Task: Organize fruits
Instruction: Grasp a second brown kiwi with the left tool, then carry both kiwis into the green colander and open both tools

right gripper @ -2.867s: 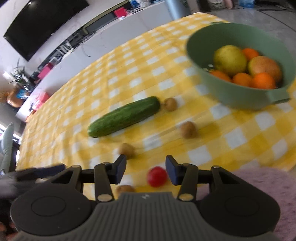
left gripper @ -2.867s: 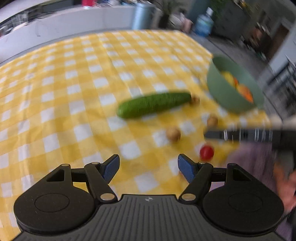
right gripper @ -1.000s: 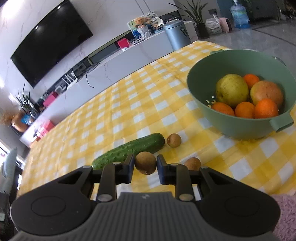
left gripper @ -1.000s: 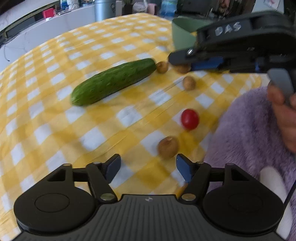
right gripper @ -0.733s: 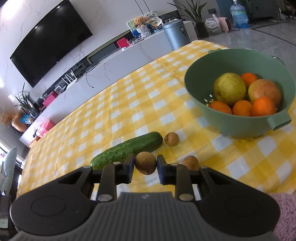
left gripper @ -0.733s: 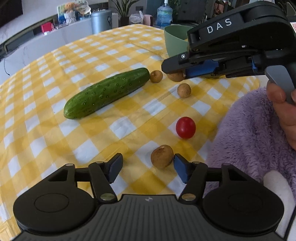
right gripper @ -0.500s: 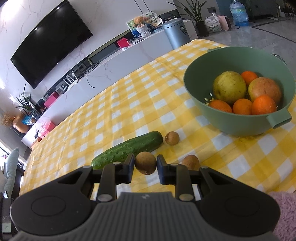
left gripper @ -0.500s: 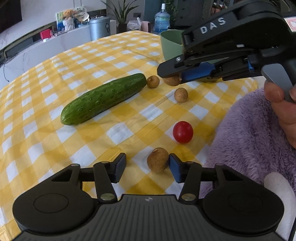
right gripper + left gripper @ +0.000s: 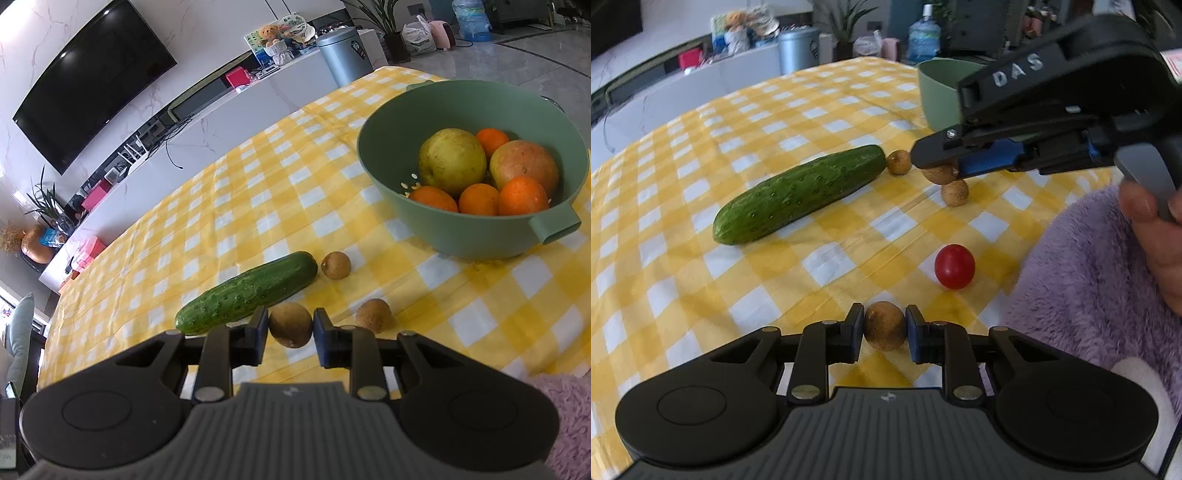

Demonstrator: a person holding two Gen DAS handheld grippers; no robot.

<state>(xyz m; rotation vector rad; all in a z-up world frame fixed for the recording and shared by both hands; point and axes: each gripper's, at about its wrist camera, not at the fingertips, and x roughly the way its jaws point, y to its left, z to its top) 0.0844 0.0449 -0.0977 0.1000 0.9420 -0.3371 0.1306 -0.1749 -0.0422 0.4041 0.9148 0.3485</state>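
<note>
My left gripper (image 9: 885, 326) is low over the yellow checked cloth, its jaws closing, pads pressed on a small brown fruit (image 9: 885, 325). My right gripper (image 9: 290, 326) is shut on another small brown fruit (image 9: 290, 329), lifted above the cloth; in the left wrist view it (image 9: 936, 164) hangs past the cucumber's end. A cucumber (image 9: 799, 194) lies in the middle. Two more brown fruits (image 9: 335, 265) (image 9: 373, 316) lie loose near it. A red cherry tomato (image 9: 954, 266) rests just right of my left gripper. The green bowl (image 9: 384, 184) at the right holds a pear, an apple and several oranges.
A purple fluffy sleeve (image 9: 1089, 277) and a hand (image 9: 1156, 229) fill the right of the left wrist view. The cloth's far edge drops off toward a white cabinet (image 9: 258, 99) and a grey bin (image 9: 343, 55). Bare cloth stretches left of the cucumber.
My left gripper has edged up to the near brown fruit and shut on it. The right gripper has stayed put with its fruit.
</note>
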